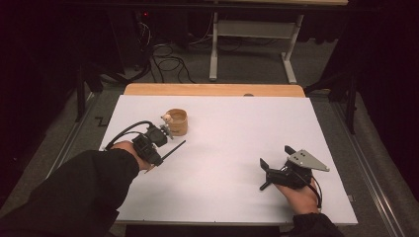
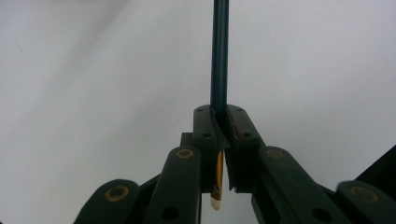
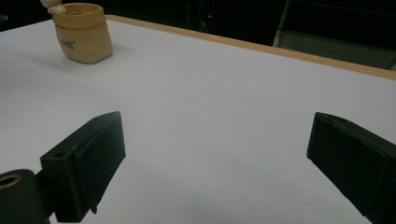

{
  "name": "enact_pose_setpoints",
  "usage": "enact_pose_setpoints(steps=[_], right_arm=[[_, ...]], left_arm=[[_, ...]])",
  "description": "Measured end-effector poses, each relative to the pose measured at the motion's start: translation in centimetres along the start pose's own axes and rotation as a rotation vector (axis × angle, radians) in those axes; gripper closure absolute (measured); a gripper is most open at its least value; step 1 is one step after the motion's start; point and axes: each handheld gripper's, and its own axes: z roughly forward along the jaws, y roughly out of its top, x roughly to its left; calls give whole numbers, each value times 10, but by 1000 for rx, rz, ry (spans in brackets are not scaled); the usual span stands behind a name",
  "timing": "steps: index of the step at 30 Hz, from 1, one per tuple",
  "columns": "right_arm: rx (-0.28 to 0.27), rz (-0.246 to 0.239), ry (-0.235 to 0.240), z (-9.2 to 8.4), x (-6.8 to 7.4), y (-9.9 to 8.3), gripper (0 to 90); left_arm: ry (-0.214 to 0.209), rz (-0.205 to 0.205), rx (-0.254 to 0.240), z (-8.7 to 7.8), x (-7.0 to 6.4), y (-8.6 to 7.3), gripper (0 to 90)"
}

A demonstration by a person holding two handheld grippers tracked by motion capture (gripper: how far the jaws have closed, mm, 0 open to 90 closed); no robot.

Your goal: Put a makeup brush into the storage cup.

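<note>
White tabletop (image 1: 222,163) with a wooden strip along its far edge, set on a grey carpeted floor (image 1: 237,69); beyond it, a pale desk frame (image 1: 252,44) and tangled cables (image 1: 168,61) against a dark background.

At near left, a forearm in a black sleeve (image 1: 69,190) reaching in, hand wrapped around the left tongs (image 1: 167,129), a black cable looping off behind them. Closed tight on a thin dark pencil (image 2: 220,56); in the left gripper view, the shaft rising straight up from between the pinched jaws, with a yellow band and a pale tip poking out below them. From the high view, pencil held aslant just above the white surface, its free end pointing right and far.

At near right, the other hand holding the right tongs (image 1: 276,158), topped by a grey three-cornered plate. Wide open, nothing between the two black jaws, resting low over bare tabletop well apart from everything else.

At far left, a small tan cup (image 1: 176,122) standing upright on the tabletop, just beyond the left tongs, a small pale object at its rim; too small to identify.
</note>
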Motion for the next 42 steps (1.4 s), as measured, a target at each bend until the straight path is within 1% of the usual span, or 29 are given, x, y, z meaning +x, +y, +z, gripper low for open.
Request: enact_pose_setpoints(steps=[1,11,19,24,27,30,34,39,42], right_arm=[[0,0,0,0,0,0,50],[0,-8,1,0,1,0,51],[-1,-13,2,0,1,0,53],[-1,-16,5,1,2,0,54],[-2,-19,6,1,2,0,57],[-1,-25,7,1,3,0,58],[-2,-27,7,1,3,0,59],[-1,-27,8,1,3,0,60],[-1,-27,10,1,3,0,60]], left_arm=[[-3,2,-9,0,-2,1,837],[-32,104,-21,0,-28,21,837],[-48,171,-20,0,-49,35,837],[-60,211,-35,-1,-61,42,837],[-67,247,-26,-2,-68,47,837],[-78,293,-18,-1,-78,52,837],[-83,336,-15,-2,-88,57,837],[-88,369,-15,-1,-98,63,837],[-89,382,-12,0,-101,65,837]])
